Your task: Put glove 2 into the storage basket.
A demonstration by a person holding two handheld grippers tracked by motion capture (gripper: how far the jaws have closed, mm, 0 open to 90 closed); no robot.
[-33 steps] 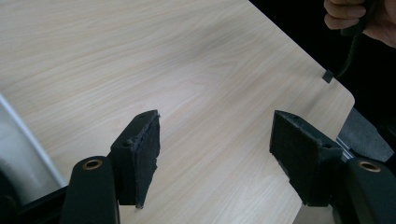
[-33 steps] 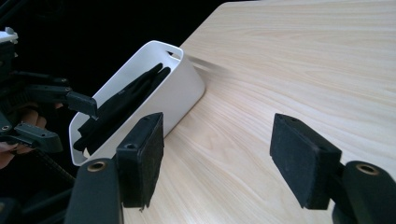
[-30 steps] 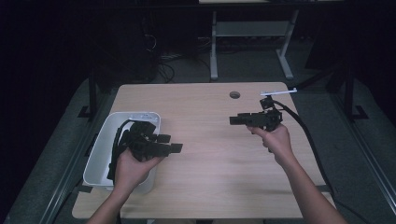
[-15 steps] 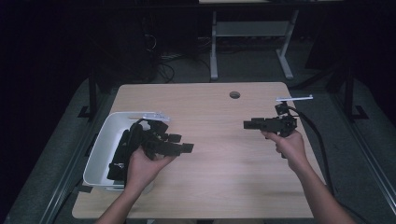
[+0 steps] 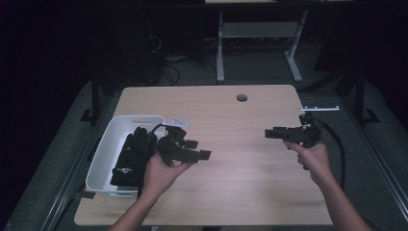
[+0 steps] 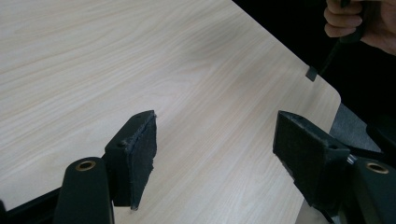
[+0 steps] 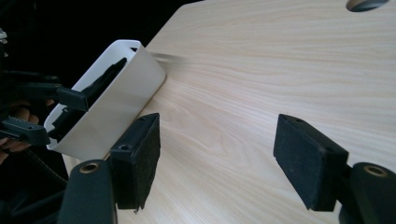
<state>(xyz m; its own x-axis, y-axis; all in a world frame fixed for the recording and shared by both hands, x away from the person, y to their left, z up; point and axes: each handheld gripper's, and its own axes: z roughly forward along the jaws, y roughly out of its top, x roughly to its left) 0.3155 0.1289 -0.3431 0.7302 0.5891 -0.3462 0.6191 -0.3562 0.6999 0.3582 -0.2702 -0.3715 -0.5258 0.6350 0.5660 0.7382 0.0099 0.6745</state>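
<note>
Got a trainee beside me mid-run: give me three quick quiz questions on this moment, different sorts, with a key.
1. True or false: the left claw is shut on a glove.
2. Multiple choice: where do the black gloves lie? A) in the white bin B) on the bare table C) in the right claw
3. Fill in: the round hole sits near the table's ____ edge.

Key: 1 false, both claws are open and empty; 2 A; 3 far.

White rectangular plastic bin [image 5: 107,155] at table's left edge, upright, open-topped. Black fabric gloves [image 5: 129,156] piled inside, partly hidden by hand.
</note>
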